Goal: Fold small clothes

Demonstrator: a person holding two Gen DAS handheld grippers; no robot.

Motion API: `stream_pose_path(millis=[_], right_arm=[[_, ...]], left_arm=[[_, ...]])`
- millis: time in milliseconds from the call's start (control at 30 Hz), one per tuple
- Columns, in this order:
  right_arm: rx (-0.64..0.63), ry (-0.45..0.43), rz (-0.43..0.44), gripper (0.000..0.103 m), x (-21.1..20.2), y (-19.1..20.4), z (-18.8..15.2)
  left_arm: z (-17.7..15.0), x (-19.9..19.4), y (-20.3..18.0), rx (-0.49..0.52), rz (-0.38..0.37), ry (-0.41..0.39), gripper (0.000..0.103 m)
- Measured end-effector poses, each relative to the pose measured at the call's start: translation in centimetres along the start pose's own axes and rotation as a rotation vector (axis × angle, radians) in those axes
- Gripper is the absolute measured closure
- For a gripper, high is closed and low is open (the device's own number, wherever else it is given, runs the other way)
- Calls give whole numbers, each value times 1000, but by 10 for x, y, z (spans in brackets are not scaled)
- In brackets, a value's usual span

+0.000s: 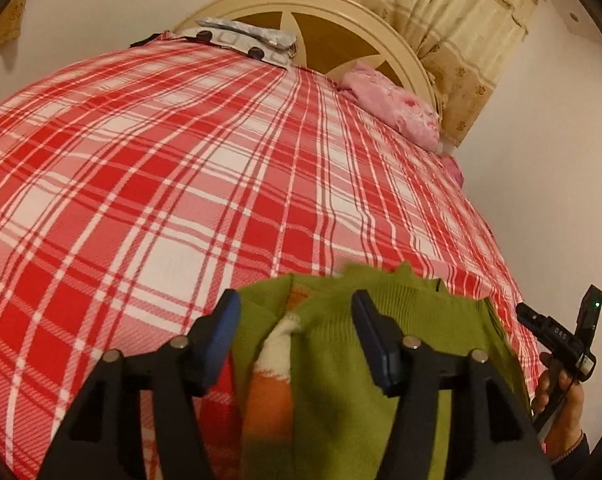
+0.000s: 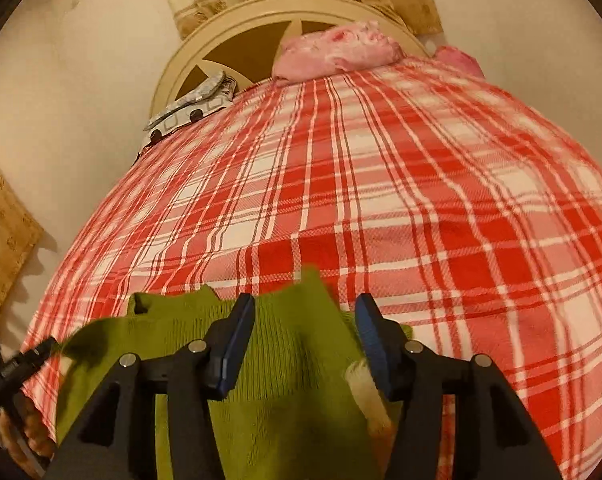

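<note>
A small green knit sweater (image 1: 341,364) with orange and white stripes lies on the red and white plaid bed cover (image 1: 149,168), at the near edge of the bed. My left gripper (image 1: 295,308) is open, its blue-padded fingers over the sweater's left part. The right hand and its gripper body (image 1: 557,332) show at the right edge of the left wrist view. In the right wrist view the sweater (image 2: 293,376) lies under my open right gripper (image 2: 305,312), over the plaid cover (image 2: 421,200). Neither gripper holds the cloth.
A cream round headboard (image 1: 333,4) stands at the far end. A pink cloth bundle (image 1: 393,104) and a grey patterned fabric item (image 1: 245,40) lie near it. Beige curtains (image 1: 461,20) hang behind. The bed's right edge drops off near the wall.
</note>
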State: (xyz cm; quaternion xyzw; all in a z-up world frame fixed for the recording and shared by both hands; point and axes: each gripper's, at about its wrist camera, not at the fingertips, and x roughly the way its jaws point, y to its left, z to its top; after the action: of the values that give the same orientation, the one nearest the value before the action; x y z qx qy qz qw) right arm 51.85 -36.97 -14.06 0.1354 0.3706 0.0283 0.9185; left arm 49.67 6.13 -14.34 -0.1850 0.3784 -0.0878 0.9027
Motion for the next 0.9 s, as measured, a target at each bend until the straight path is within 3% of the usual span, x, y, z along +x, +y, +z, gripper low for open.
stream_pose_path(millis=[200, 467, 800, 867, 900], right_arm=[[27, -11, 14, 50, -43, -17, -22], [50, 72, 3, 50, -97, -44, -81], [87, 160, 73, 50, -108, -42, -133], [78, 195, 75, 53, -105, -38, -144], [66, 201, 66, 74, -104, -37, -149]], left_arm=[[-29, -22, -1, 33, 10, 27, 43], [-76, -43, 9, 47, 20, 98, 44], [-110, -49, 1, 66, 10, 131, 45], [-115, -48, 0, 84, -2, 133, 60], [-117, -48, -1, 98, -13, 138, 77]])
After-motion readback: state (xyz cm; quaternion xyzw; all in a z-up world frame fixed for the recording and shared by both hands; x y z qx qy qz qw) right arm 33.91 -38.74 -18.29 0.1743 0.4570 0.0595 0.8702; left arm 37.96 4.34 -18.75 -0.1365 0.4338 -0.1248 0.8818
